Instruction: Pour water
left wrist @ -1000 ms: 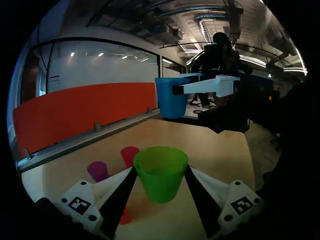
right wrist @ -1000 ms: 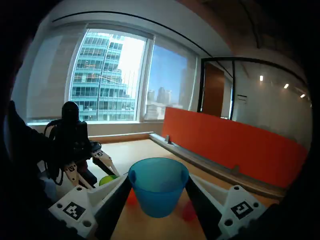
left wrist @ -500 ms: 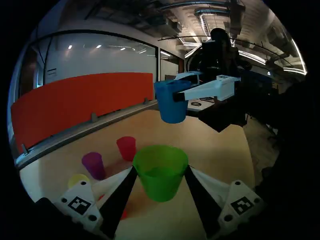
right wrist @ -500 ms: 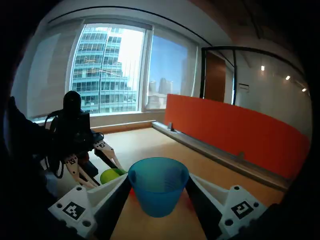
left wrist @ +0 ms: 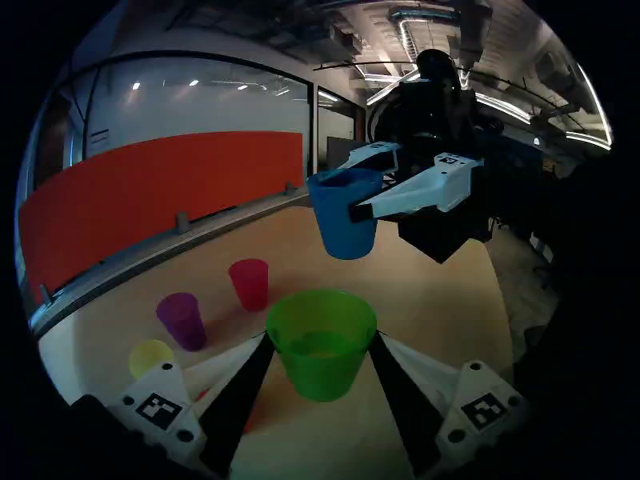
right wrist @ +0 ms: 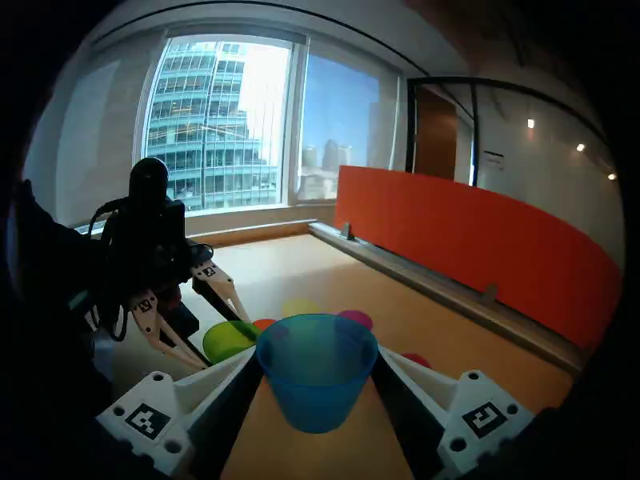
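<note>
Nearby, purple cup (left wrist: pixel 182 320), red cup (left wrist: pixel 250 283), yellow cup (left wrist: pixel 150 357) stand beside green cup (left wrist: pixel 322 344).

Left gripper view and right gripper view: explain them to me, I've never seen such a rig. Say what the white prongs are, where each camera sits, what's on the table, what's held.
No robot: a person holds a two-finger gripper in each hand, and a fisheye camera rides on each, looking along its white fingers. The left gripper view looks along the left gripper, shut on a green cup. The right gripper view looks along the right gripper, shut on a blue cup. On the table stand a red cup, a purple cup and a yellow cup.
</note>
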Tool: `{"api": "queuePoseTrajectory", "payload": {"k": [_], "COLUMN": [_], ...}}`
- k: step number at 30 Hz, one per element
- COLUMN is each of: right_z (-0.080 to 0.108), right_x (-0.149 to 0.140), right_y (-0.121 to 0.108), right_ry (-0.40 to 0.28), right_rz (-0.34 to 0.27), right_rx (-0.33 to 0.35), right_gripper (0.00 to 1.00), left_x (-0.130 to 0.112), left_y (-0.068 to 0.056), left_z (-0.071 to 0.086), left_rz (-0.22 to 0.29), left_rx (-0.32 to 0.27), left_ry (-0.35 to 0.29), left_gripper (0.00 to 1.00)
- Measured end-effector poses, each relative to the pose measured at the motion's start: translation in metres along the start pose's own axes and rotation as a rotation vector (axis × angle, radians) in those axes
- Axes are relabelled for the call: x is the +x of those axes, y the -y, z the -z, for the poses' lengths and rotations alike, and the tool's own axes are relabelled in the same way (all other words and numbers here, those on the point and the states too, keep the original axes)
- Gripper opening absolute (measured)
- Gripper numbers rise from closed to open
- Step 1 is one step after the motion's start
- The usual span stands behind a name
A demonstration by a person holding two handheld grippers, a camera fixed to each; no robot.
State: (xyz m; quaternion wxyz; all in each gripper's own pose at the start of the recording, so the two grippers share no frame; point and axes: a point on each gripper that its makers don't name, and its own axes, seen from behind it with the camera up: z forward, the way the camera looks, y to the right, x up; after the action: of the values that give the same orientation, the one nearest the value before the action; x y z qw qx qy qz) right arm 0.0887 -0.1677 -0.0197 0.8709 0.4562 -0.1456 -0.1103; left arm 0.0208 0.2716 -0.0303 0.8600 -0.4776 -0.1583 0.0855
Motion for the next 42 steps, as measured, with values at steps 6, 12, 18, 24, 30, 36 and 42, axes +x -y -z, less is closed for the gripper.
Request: {"api": "queuePoseTrajectory", "payload": {"k": [6, 12, 18, 24, 30, 36, 42], "right_z": [-0.006, -0.012, -0.016, -0.02, -0.022, -0.024, -0.027], "right_x": [-0.022, -0.044, -0.061, -0.076, -0.092, -0.108, -0.123], "right_y": [0.003, 0.005, 0.006, 0.009, 0.008, 0.01, 0.011], "right_ry": [0.048, 0.103, 0.143, 0.175, 0.21, 0.24, 0.266], "right_rz": [0.014, 0.035, 0.034, 0.04, 0.04, 0.041, 0.028], "right_rx": [0.019, 0.026, 0.038, 0.045, 0.052, 0.062, 0.07], "right_gripper": [0.91, 0.91, 0.91, 0.92, 0.92, 0.92, 0.92], "left_x": [-0.007, -0.015, -0.022, -0.031, -0.036, -0.043, -0.052], "left_y": [-0.001, -0.001, 0.0, 0.001, -0.001, -0.002, 0.0], "left_z": [-0.004, -0.008, -0.011, -0.012, -0.015, -0.018, -0.021], "left_rz": [-0.002, -0.009, -0.01, -0.013, -0.021, -0.019, -0.022], "left_rx": [-0.007, -0.011, -0.012, -0.012, -0.018, -0.024, -0.027], "left_ry": [0.025, 0.053, 0.079, 0.106, 0.125, 0.146, 0.173], "left_gripper": [0.85, 0.85, 0.85, 0.85, 0.85, 0.85, 0.85]}}
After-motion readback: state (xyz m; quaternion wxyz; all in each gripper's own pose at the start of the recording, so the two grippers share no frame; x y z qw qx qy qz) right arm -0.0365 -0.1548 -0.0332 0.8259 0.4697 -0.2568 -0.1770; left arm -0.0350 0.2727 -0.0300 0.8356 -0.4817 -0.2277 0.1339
